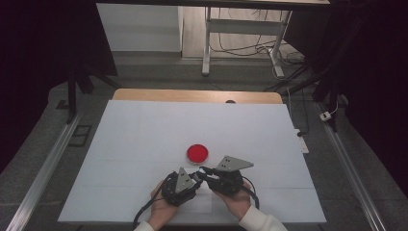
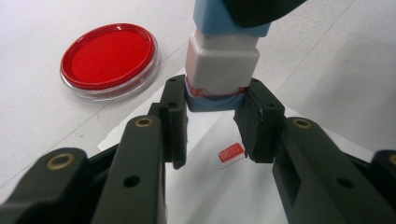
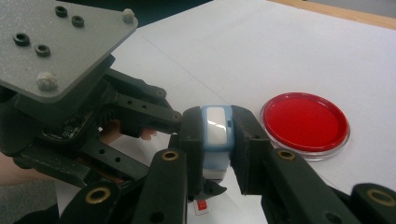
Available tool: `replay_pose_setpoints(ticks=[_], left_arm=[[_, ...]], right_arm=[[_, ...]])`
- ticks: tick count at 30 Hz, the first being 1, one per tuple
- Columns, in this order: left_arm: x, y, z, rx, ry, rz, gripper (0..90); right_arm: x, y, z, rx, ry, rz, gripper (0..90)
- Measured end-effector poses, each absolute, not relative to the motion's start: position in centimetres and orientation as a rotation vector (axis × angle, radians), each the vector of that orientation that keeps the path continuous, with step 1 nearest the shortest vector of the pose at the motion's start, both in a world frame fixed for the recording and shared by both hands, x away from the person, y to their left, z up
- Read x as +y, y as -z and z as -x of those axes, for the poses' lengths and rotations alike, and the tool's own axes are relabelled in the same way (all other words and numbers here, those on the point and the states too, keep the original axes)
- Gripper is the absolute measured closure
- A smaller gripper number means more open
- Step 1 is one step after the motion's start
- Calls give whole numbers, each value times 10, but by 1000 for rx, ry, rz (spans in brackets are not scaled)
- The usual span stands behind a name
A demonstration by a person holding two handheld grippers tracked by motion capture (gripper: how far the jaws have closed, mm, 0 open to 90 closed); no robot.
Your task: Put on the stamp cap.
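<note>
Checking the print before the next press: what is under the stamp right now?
Under the stamp lies a white paper sheet bearing a small red print nearer the camera. The stamp's underside and the paper directly beneath are hidden.

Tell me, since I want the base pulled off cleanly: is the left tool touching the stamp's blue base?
Touching. The left gripper view shows the left tool with both pads pressed against the sides of the stamp's blue base.

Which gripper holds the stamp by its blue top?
The right gripper: its jaws clamp the stamp at the blue top, while the left gripper grips its lower end.
</note>
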State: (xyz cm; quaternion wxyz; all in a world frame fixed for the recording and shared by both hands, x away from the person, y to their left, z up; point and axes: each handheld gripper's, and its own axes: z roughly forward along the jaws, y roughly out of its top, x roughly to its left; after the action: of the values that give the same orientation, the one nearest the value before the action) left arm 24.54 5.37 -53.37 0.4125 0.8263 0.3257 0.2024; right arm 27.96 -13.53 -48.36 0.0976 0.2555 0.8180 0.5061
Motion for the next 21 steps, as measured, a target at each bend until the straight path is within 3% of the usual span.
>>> replay_pose_setpoints(ticks=[21], left_arm=[[51, 534, -243, 803, -565, -2099, 647]], right_arm=[[-135, 487, -282, 2450, -1504, -789, 753]])
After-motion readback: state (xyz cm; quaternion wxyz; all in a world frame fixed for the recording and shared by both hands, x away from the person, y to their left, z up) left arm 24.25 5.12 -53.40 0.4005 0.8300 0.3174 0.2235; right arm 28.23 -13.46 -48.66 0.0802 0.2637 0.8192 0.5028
